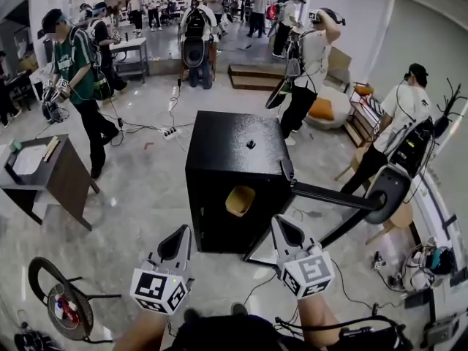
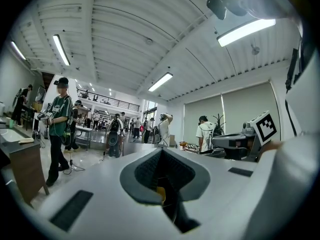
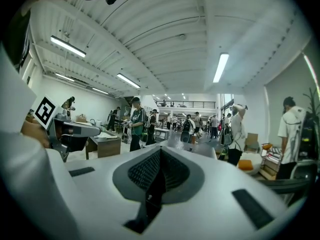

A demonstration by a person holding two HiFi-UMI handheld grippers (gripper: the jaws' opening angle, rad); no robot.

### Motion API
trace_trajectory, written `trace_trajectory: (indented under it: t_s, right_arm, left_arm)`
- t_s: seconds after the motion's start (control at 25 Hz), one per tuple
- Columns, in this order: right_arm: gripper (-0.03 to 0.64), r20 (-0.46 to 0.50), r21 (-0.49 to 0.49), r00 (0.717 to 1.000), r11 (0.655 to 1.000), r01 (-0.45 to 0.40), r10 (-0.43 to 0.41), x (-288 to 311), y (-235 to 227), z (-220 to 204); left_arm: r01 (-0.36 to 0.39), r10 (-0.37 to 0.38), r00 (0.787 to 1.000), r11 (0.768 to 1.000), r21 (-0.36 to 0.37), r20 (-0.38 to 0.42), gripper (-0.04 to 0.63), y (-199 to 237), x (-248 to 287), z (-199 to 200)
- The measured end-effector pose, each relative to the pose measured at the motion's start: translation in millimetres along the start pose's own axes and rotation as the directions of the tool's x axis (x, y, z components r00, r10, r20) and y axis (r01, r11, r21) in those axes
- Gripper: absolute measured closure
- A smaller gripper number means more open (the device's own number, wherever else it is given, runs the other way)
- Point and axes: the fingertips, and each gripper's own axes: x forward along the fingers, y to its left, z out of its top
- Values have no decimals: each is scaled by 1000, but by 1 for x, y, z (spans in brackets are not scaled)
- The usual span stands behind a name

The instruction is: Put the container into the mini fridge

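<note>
Showing the late stage of the placement: the container (image 1: 240,200), a small yellowish tub, sat inside the black mini fridge (image 1: 227,148), within its dark compartment. The fridge stood on the floor (image 1: 139,196), with its door (image 1: 333,195) swung wide to the right.

Both grippers hung in front of the opening, well apart from the tub. The left gripper (image 1: 178,241) had its fingers closed on nothing, and through the slit beneath them only a sliver of the yellow tub showed, far beyond. The right gripper (image 1: 287,232) likewise had its fingers pressed together and empty.

Handling, judged from its look: the tub appeared light and thin-walled, probably plastic or paper. That would make it stiff enough to lift but liable to buckle under a hard squeeze, and smooth sides might slip. Whether it carried a lid or any contents could not be told from where I stood.

Best hold, should it need shifting: one wall just below the rim, with one finger inside and one outside, or across its width if lidded, in either case with a light pinch. Care would be needed near the fridge's frame, since the compartment seemed to leave little room around the tub. The remaining work seemed to be the door alone.
</note>
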Motion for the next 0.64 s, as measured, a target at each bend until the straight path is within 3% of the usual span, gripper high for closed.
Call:
trace_trajectory:
  t_s: [0.64]
  right_arm:
    - [600, 12, 35, 1000, 999, 4, -5, -4, -3, 2]
  left_arm:
    - [-4, 4, 1000, 1000, 6, -1, 586, -2, -4, 2]
